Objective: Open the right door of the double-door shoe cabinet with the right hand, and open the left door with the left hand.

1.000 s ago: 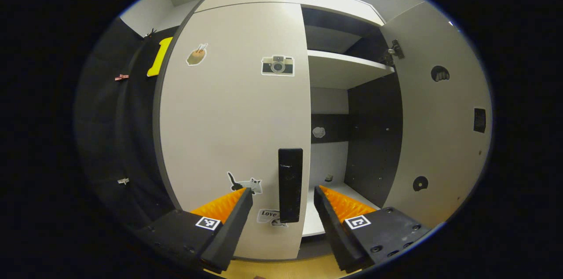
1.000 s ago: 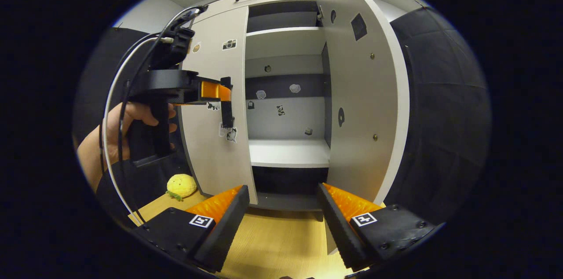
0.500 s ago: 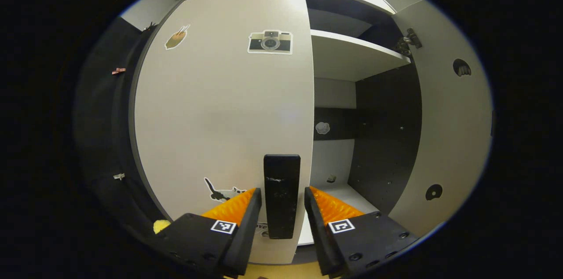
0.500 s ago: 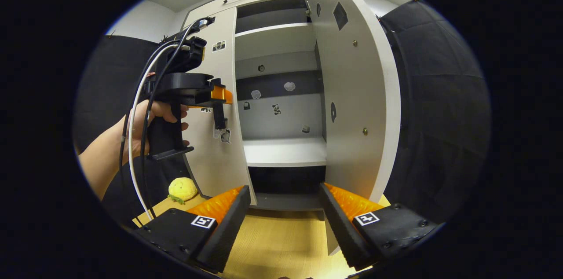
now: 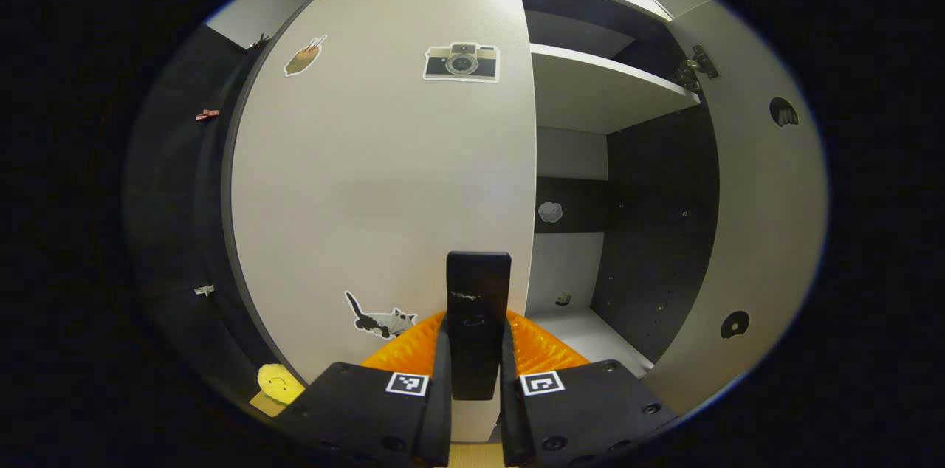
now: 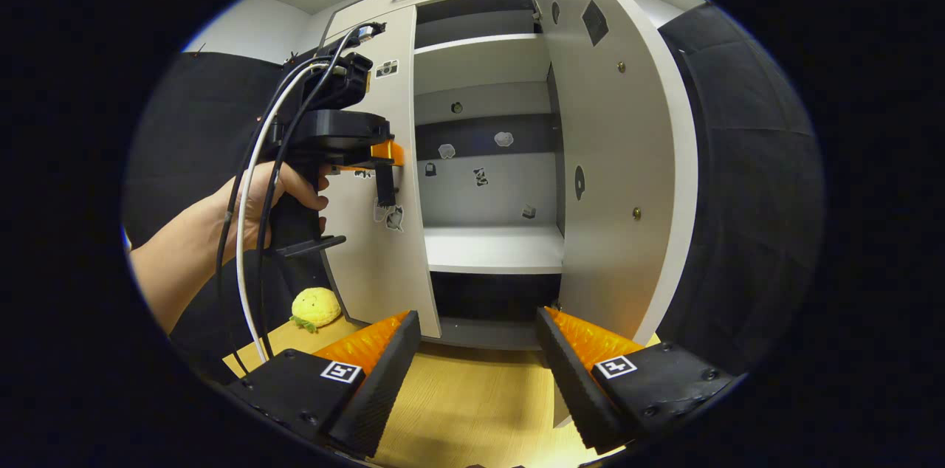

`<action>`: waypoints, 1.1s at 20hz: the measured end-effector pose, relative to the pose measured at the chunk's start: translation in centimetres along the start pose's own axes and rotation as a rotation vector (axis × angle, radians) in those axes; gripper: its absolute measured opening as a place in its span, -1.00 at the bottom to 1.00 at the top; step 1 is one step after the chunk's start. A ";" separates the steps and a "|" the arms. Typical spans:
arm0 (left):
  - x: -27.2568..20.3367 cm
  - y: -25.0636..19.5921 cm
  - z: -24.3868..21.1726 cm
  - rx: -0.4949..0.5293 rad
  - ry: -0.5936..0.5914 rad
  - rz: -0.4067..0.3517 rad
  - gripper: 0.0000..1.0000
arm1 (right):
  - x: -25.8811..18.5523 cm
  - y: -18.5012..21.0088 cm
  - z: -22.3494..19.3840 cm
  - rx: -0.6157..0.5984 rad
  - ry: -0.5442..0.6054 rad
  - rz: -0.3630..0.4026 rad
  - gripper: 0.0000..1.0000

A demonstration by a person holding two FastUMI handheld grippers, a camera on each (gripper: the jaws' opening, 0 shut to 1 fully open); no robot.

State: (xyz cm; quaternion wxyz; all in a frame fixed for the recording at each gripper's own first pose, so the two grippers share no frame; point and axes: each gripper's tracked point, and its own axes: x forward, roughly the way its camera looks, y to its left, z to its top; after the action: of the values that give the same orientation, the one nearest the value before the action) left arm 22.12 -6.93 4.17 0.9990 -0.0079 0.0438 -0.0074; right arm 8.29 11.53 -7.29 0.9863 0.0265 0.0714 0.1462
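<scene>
Left gripper clamped on left door handle — right gripper jaws wide; yellow plush beside cabinet.

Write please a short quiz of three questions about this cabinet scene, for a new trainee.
1. True or false: the right door stands open.
2. What does the left hand-held gripper clamp?
A. the shelf
B. the left door's handle
C. the yellow plush toy
3. Fill in: the right hand-held gripper is ____ and holds nothing.

Key: 1 true; 2 B; 3 open.
</scene>
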 end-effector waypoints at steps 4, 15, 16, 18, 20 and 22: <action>0.0 -0.1 0.0 0.012 -0.004 -0.014 -0.67 | -0.2 -0.2 -0.1 0.005 0.007 -0.003 0.97; -5.2 1.0 -0.5 -0.027 -0.026 -0.091 -0.67 | -1.7 1.0 -0.6 0.005 0.024 -0.059 0.97; -5.6 1.3 -0.4 -0.027 -0.031 -0.097 -0.67 | -1.9 1.5 -0.7 0.004 0.029 -0.061 0.97; -6.5 1.8 -0.5 -0.040 -0.036 -0.108 -0.67 | -2.2 2.8 -0.9 0.000 0.034 -0.061 0.97; -7.3 2.4 -0.6 -0.051 -0.037 -0.122 -0.67 | -2.8 4.3 -0.9 -0.007 0.031 -0.060 0.97; -8.5 2.9 -0.7 -0.052 -0.040 -0.134 -0.67 | -3.3 5.8 -1.0 -0.013 0.027 -0.062 0.97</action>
State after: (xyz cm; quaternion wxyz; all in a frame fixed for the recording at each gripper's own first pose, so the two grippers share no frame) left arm 13.60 -3.87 4.19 0.9964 -0.0370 0.0232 -0.0732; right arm 3.37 16.11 -7.40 0.9895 0.0158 0.0846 0.1164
